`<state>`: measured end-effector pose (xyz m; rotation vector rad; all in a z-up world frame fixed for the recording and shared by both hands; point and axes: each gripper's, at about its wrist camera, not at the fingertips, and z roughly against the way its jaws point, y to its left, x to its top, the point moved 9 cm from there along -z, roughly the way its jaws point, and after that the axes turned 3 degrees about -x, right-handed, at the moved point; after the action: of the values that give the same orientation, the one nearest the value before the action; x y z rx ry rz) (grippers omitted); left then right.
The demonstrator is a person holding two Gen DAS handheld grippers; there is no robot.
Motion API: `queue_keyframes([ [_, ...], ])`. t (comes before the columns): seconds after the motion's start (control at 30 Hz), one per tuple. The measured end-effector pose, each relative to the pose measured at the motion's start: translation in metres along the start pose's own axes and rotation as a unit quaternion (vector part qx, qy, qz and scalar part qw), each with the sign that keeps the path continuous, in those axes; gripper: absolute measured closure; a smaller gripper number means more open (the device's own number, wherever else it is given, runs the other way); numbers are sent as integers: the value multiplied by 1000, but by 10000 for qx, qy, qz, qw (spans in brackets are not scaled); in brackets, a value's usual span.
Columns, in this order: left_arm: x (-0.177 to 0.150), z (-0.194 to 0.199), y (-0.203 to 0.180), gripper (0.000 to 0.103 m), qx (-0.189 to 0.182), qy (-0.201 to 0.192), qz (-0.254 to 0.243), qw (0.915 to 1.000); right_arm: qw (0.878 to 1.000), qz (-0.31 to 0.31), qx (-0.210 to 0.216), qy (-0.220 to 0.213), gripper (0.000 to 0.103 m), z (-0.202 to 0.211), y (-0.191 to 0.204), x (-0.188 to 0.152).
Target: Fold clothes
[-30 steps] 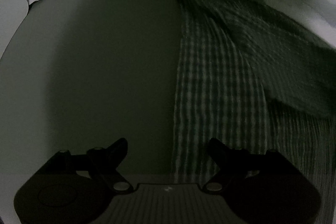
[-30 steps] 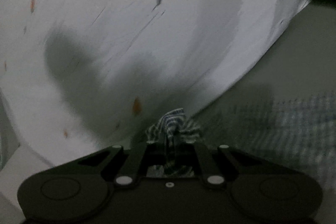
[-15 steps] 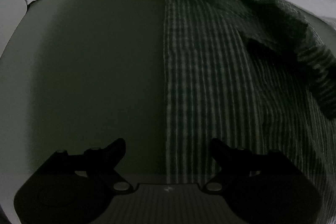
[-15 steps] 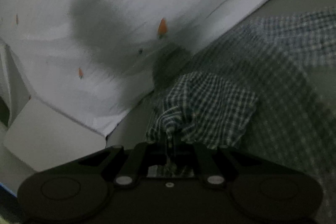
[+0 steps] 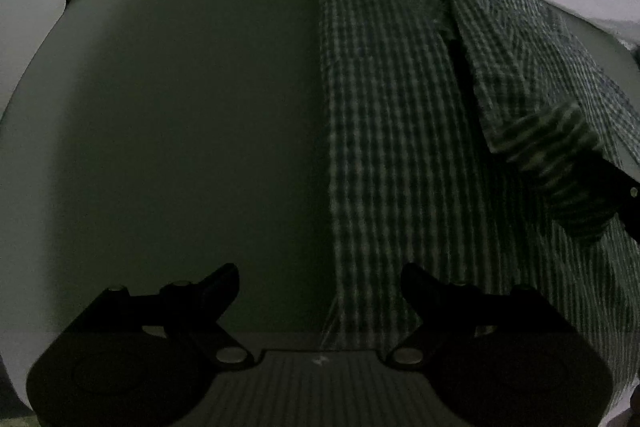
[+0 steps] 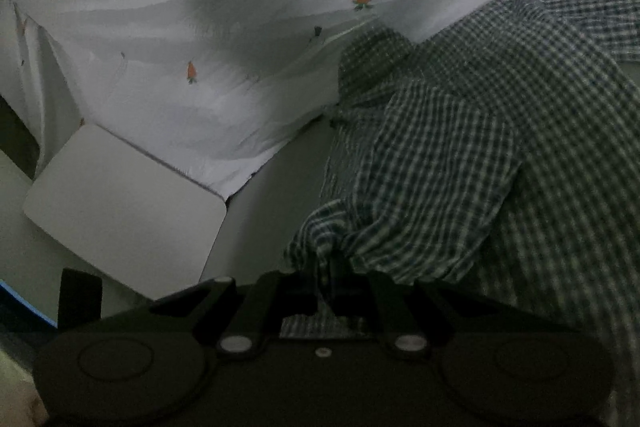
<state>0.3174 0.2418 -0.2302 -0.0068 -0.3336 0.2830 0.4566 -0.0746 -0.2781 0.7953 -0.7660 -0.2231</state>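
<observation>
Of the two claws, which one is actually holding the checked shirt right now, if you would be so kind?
The right claw: it is shut on a bunched sleeve of the checked shirt. The left claw is open, holding nothing.

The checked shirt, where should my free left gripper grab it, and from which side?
Probably the long straight edge of the checked shirt, near the hem end just ahead of the open left gripper. It lies flat on the grey surface, so come in low from the bare side. The right gripper already pinches a bunched fold.
</observation>
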Motion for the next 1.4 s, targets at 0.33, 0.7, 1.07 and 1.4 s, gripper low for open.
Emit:
queue_keyframes([
  [0.33,-25,5,14,14,-31,185,9,9998,9997,4,-43,255,97,14,19,-44],
  [0.7,-46,1,11,14,-137,324,-40,9994,9989,-6,-91,461,97,25,26,-77],
  [1.07,-50,-5,7,14,-164,405,-106,9990,9980,61,-35,635,98,32,29,-96],
  [1.4,-63,-5,12,14,-166,486,-152,9986,9962,-64,-56,866,98,36,21,-120],
])
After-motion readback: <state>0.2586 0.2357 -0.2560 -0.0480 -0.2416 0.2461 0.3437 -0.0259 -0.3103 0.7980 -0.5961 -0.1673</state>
